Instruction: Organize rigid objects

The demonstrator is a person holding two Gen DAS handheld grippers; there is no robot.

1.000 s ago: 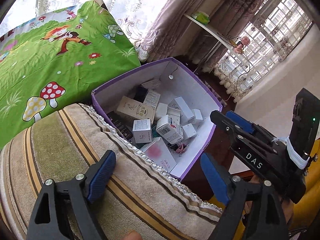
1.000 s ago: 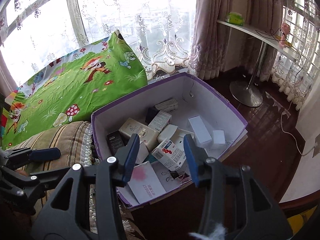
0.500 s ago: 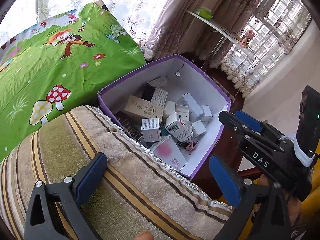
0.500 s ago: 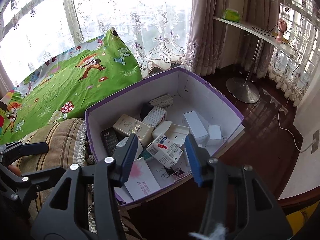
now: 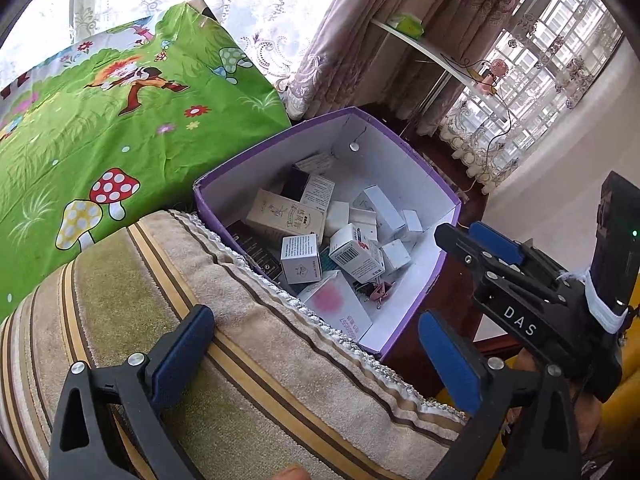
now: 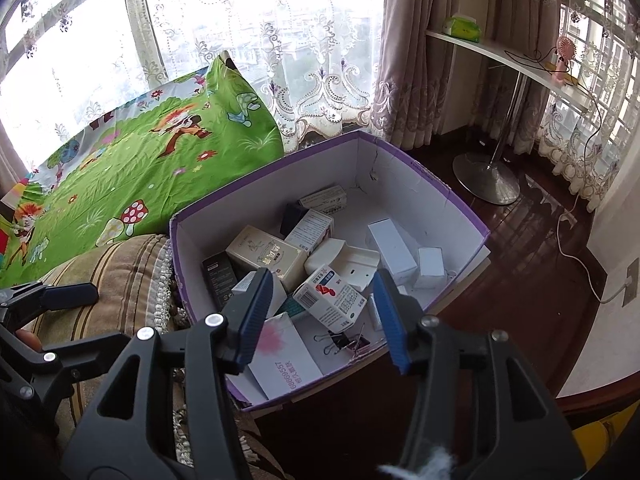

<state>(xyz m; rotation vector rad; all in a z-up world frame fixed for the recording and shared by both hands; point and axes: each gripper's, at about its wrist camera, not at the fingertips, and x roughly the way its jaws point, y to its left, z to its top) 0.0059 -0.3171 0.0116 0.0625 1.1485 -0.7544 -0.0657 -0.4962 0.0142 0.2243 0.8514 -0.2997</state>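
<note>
A purple cardboard box (image 5: 400,152) with white inner walls (image 6: 440,192) holds several small cartons. Among them lie a beige carton (image 6: 264,256), a white carton with a red mark and a barcode (image 6: 332,300), a flat white box with a pink blot (image 5: 336,308) and some binder clips (image 6: 340,342). My left gripper (image 5: 314,320) is wide open above the striped cushion, just short of the box's near wall. My right gripper (image 6: 322,280) hovers over the box's near end; its jaws are opening and nothing is pinched between them. The red-marked carton lies below the gap.
A striped beige cushion (image 5: 260,380) borders the box on the left. Behind it lies green cartoon bedding (image 5: 100,128). Right of the box are a dark wood floor (image 6: 520,280), a white shelf on a metal stand (image 6: 500,52), a trailing cable and lace curtains.
The left gripper's jaws have spread much wider. The right gripper's jaws have parted a little more. Both hands stay about where they were.
</note>
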